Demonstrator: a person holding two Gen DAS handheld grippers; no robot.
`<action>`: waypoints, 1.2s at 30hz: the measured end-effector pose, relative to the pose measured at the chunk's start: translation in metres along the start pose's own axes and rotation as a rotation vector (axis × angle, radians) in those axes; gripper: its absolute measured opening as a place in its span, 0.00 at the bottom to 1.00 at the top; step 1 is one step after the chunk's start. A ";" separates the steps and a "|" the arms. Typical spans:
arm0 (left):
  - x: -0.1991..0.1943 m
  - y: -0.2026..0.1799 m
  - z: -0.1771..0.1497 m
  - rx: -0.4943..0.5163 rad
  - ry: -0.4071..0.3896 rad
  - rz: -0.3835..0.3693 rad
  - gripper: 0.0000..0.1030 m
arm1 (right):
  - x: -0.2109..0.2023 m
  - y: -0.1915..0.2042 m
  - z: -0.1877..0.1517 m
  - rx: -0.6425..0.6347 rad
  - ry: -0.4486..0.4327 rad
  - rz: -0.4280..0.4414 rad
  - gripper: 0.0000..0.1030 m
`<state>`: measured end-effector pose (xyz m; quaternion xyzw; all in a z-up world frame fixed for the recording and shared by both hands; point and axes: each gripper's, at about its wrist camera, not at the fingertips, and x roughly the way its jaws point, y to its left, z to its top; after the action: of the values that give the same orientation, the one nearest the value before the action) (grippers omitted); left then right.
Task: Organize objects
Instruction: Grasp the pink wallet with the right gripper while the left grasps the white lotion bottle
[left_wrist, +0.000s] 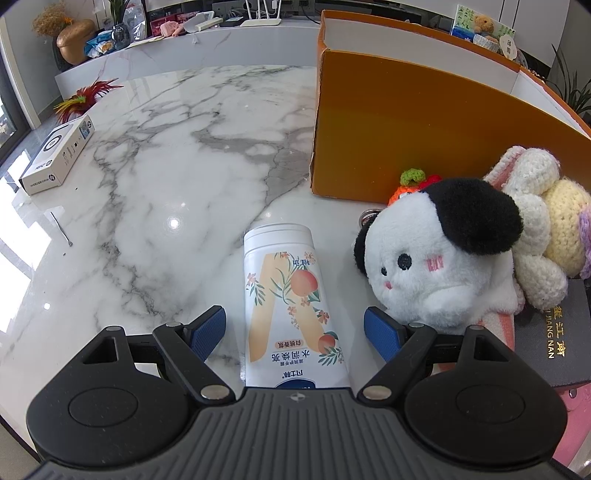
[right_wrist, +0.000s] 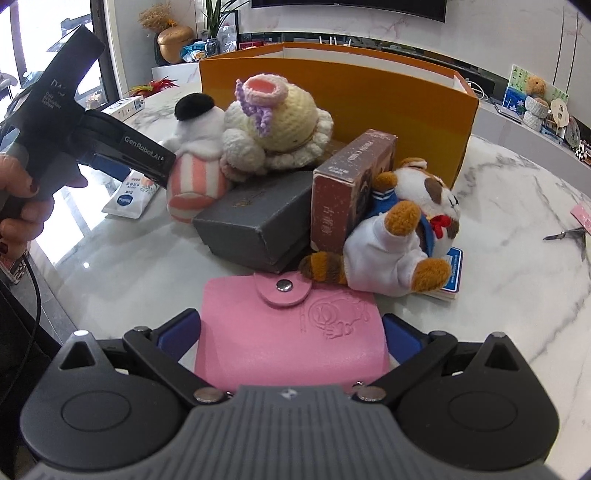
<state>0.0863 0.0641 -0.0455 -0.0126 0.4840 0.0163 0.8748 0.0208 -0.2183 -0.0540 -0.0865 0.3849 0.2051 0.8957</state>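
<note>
In the left wrist view a white tube with a peach print (left_wrist: 288, 306) lies on the marble table (left_wrist: 166, 177), cap pointing away. My left gripper (left_wrist: 295, 332) is open around it, with a gap on each side of the tube. In the right wrist view a pink snap wallet (right_wrist: 291, 332) fills the space between the fingers of my right gripper (right_wrist: 290, 334). Its blue pads (right_wrist: 177, 332) press against both side edges, jaws spread wide. A hand (right_wrist: 22, 199) holds the left gripper's handle at the far left. The tube (right_wrist: 127, 197) shows below it.
A tall orange box (right_wrist: 369, 96) stands behind a pile: a white plush with black ears (left_wrist: 436, 266), a crochet doll (right_wrist: 280, 122), a grey box (right_wrist: 251, 218), a brown box (right_wrist: 347, 192) and a cat plush (right_wrist: 406, 236). A white carton (left_wrist: 55, 158) lies far left.
</note>
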 end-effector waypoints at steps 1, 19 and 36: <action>0.000 0.000 0.000 0.000 0.000 0.000 0.94 | 0.000 0.000 -0.001 -0.002 -0.003 0.000 0.99; -0.005 0.004 0.001 -0.005 -0.016 -0.015 0.56 | 0.013 -0.004 0.007 0.052 0.075 0.003 0.99; -0.039 0.013 -0.007 -0.035 -0.031 -0.012 0.53 | -0.014 -0.016 -0.001 0.115 0.053 0.065 0.99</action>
<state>0.0592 0.0761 -0.0160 -0.0307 0.4701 0.0195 0.8818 0.0185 -0.2374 -0.0440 -0.0278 0.4224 0.2095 0.8814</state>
